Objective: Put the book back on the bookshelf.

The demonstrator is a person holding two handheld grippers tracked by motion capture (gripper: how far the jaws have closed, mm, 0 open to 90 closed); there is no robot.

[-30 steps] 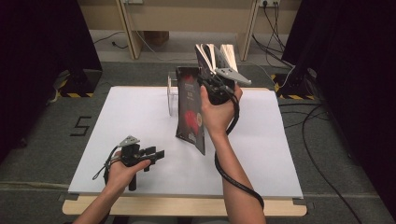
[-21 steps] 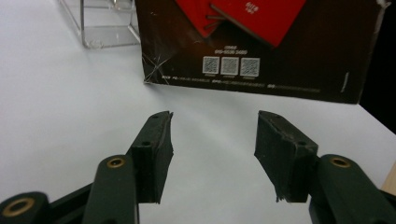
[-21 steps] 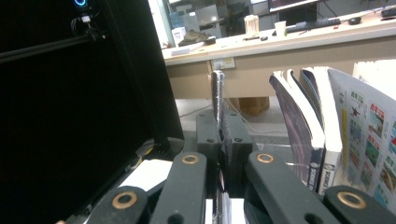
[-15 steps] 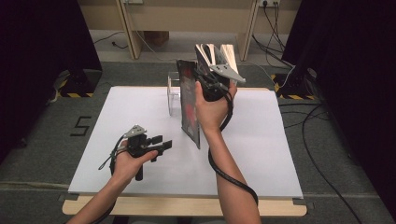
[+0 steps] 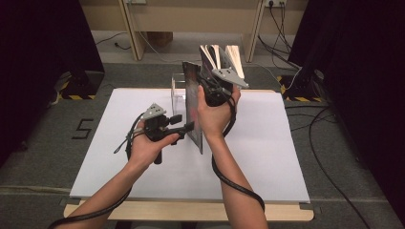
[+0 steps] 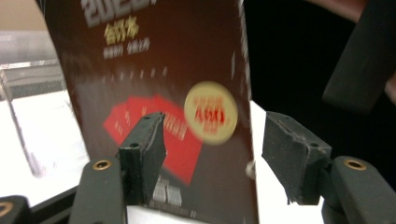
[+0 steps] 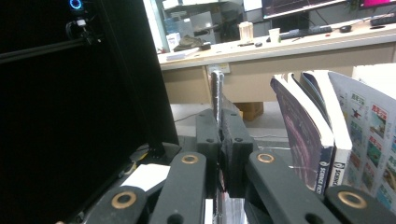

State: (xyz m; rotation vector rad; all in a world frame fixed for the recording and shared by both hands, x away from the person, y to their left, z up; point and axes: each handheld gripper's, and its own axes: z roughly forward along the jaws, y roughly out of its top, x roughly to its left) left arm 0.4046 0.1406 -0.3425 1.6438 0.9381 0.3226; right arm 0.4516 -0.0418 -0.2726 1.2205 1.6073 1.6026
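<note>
Black hand-held gripper, brass screws, grey triangular plate, black cable

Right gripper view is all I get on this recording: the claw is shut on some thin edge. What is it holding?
Observer: A dark magazine with a red panel and a yellow seal on its cover, held upright by the right claw.
Operator: And the other claw?
Observer: The left claw faces the lower cover. Its jaws have just been opening, with the magazine's side edge between them and no pad pressing on it.
Operator: Anything else on the table nearby?
Observer: A clear stand sits on the white table just beyond the magazine.
</note>
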